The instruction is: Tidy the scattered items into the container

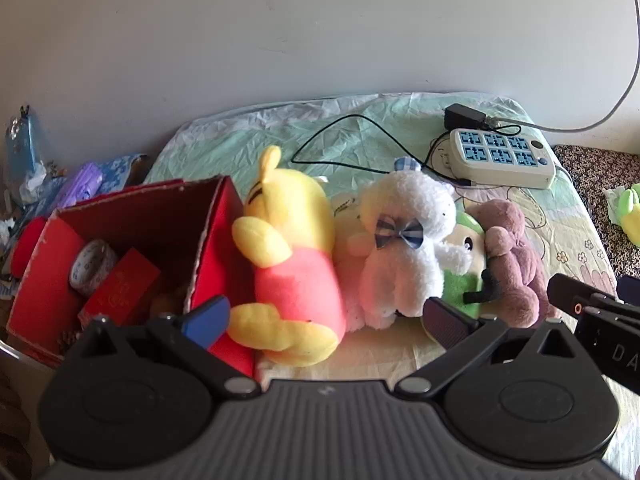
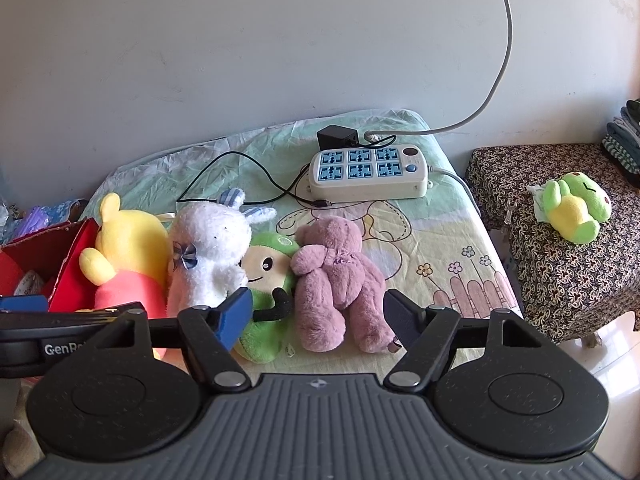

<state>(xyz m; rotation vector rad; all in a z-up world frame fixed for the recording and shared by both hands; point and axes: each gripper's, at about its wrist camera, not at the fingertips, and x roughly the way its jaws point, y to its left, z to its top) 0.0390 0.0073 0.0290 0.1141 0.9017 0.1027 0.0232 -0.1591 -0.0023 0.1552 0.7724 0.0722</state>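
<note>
Patterned sheet covers the bed (image 2: 440, 248), which carries four plush toys in a touching row. Red cardboard box (image 1: 216, 248) sits at the left edge, against the yellow bear (image 1: 288, 248). Next come the white rabbit (image 2: 212, 252), green doll (image 2: 268, 268) and mauve bear (image 2: 340, 276). Left hand-held gripper (image 1: 324, 320) hangs spread wide before the yellow bear and rabbit, gripping nothing. Right hand-held gripper (image 2: 318, 316) stands spread around the mauve bear's legs, pads apart from it.

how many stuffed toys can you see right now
5. Four lie in a row on the bed beside the red box: yellow bear, white bunny, green doll, mauve bear. A green frog lies on the patterned stool. Others may be hidden.
</note>
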